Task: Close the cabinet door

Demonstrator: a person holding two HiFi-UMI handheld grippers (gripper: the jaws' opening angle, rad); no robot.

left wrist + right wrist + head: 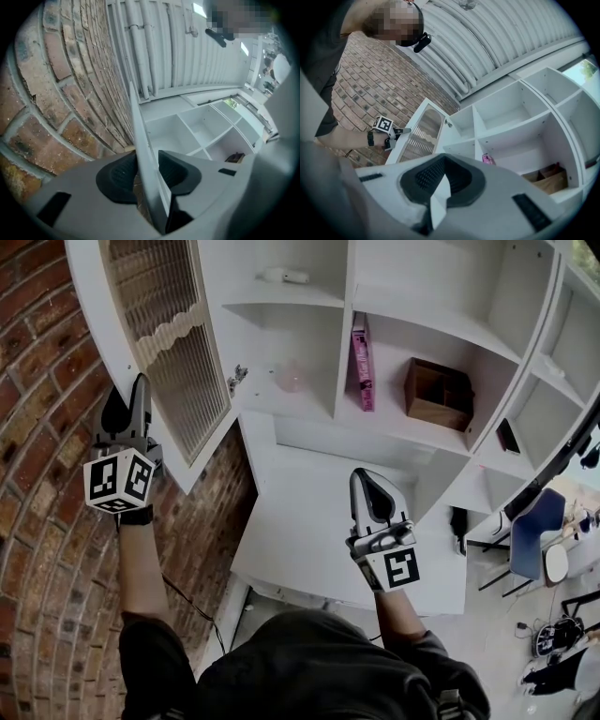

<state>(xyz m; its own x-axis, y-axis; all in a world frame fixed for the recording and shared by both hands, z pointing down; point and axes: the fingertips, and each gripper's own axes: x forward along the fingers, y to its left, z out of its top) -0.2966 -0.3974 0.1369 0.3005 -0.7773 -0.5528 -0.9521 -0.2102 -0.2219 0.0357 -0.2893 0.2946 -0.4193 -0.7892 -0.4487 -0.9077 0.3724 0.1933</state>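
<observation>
The white cabinet door [169, 343] with a ribbed glass pane stands swung wide open against the brick wall, left of the white shelf unit [342, 343]. My left gripper [139, 390] is at the door's outer edge. In the left gripper view that edge [140, 140] runs between the two pads and both pads press on it, so the left gripper [146, 171] is shut on it. My right gripper [367, 479] hovers over the white counter below the shelves, apart from the door. Its pads meet at the tips with nothing between them, so the right gripper [443, 171] is shut.
A brick wall [37, 427] stands right behind the open door. On the shelves are a pink book [361, 362], a brown wooden box [438, 395] and a small white item [286, 276]. A white counter [309, 521] juts out below. A blue chair [530, 531] is at the right.
</observation>
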